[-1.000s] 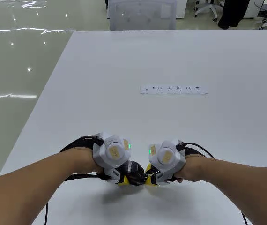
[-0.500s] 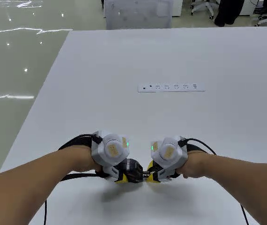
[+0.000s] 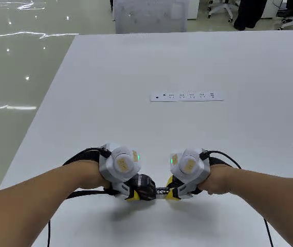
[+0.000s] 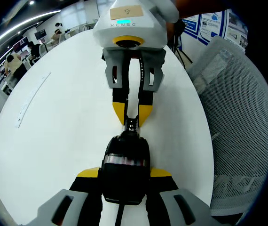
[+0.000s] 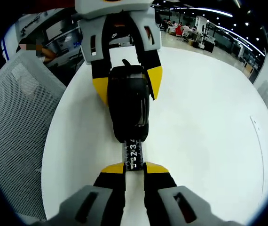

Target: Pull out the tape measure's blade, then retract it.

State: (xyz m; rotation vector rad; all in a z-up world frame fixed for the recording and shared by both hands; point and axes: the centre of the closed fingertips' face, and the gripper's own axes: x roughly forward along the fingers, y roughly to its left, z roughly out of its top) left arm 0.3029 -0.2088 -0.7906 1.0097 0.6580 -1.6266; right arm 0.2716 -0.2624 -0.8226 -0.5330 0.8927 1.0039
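The tape measure [image 3: 144, 187] is a black case held low over the white table [image 3: 136, 77] near its front edge. My left gripper [image 3: 134, 192] is shut on that case [image 4: 124, 165], its yellow-tipped jaws pressing both sides. My right gripper [image 3: 170, 192] faces it, shut on the end of the blade [image 5: 133, 155]. A short numbered stretch of blade [image 3: 160, 191] spans the small gap between case and right gripper. In the right gripper view the case [image 5: 129, 106] sits straight ahead, clamped by the left gripper [image 5: 127, 84]. The left gripper view has the right gripper [image 4: 131, 113] pinching the blade tip.
A white power strip [image 3: 186, 96] lies on the table's middle, well beyond the grippers. Black cables trail back from both grippers. A grey mesh chair [image 4: 237, 117] stands close by the near table edge, and another chair [image 3: 151, 15] at the far end.
My right gripper has shifted slightly right, away from the case, and a short length of blade now shows between the two grippers. The left gripper has stayed put on the case.
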